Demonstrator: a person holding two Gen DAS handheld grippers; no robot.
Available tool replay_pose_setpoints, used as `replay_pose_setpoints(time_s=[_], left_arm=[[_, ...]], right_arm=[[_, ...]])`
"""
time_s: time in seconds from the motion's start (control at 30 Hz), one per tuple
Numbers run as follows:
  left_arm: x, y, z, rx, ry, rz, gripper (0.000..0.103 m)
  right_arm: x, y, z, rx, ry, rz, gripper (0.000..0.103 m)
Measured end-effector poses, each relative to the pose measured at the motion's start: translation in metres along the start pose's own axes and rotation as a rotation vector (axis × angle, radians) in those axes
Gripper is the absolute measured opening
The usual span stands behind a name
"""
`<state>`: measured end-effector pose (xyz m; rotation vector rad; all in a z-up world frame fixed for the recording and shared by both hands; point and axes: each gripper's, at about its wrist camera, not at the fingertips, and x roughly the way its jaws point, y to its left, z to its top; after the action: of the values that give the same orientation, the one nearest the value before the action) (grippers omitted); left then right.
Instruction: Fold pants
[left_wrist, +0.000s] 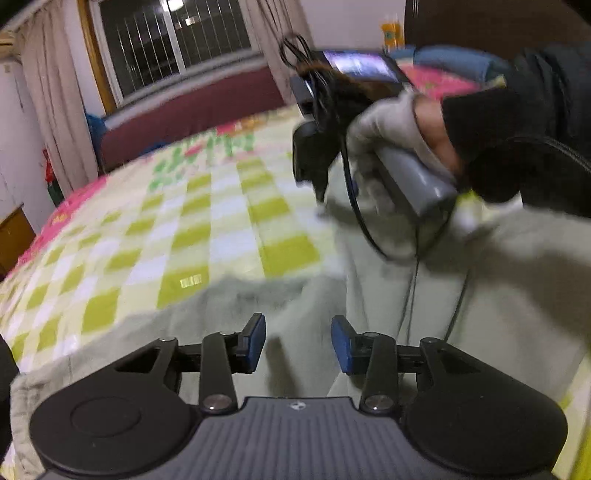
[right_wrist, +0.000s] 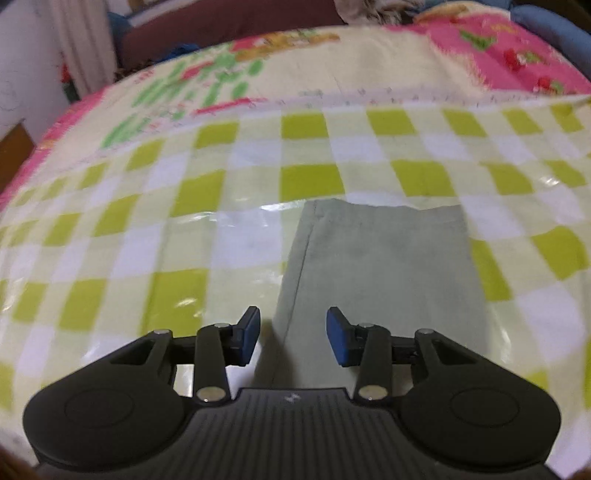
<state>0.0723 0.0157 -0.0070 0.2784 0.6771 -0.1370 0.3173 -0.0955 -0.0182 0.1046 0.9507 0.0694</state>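
A checked green-and-white bedspread (right_wrist: 314, 181) covers the bed, window (left_wrist: 173, 40) at twelve o'clock, curtain (left_wrist: 48, 110) at ten, pink quilt (right_wrist: 517, 55) at one.

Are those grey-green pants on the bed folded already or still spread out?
Cannot tell for sure. The pants lie flat on the checked cover as one narrow strip, perhaps leg on leg.

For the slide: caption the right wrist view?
Open right gripper above the pants leg on a checked bedcover.
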Motion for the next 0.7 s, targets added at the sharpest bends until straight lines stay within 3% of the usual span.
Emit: replay_pose_setpoints(time_s=[0.07,0.1,0.13,0.17,0.27,0.37,0.47,0.57,0.7], left_arm=[[0.008,0.003,-0.004,-0.015,0.044,0.000,0.054],[0.006,0.005,-0.007,-0.029,0.045,-0.007,0.054],[0.007,0.005,-0.005,-0.034,0.043,-0.012,0.053],[0.006,0.003,-0.005,-0.023,0.039,-0.013,0.053],[0.000,-0.007,-0.002,0.024,0.015,0.002,0.052],[-0.007,-0.015,0.005,0.047,-0.005,-0.015,0.044],[-0.016,-0.026,0.011,0.091,-0.039,-0.021,0.044],[-0.030,-0.040,0.017,0.124,-0.081,-0.051,0.044],[-0.042,-0.072,0.020,0.200,-0.110,-0.100,0.044]], right_arm=[[0.002,0.005,0.000,-0.050,-0.022,-0.027,0.040],[0.000,0.006,-0.001,-0.069,-0.033,-0.035,0.029],[-0.002,0.004,-0.003,-0.076,-0.031,-0.033,0.006],[-0.005,-0.001,-0.003,-0.063,-0.021,-0.021,0.002],[-0.021,-0.025,0.001,0.017,-0.027,0.034,0.002],[-0.066,-0.059,-0.004,0.111,-0.088,0.123,0.002],[-0.125,-0.106,-0.018,0.204,-0.167,0.196,0.002],[-0.190,-0.163,-0.046,0.312,-0.256,0.231,0.002],[-0.252,-0.232,-0.103,0.438,-0.318,0.192,0.002]])
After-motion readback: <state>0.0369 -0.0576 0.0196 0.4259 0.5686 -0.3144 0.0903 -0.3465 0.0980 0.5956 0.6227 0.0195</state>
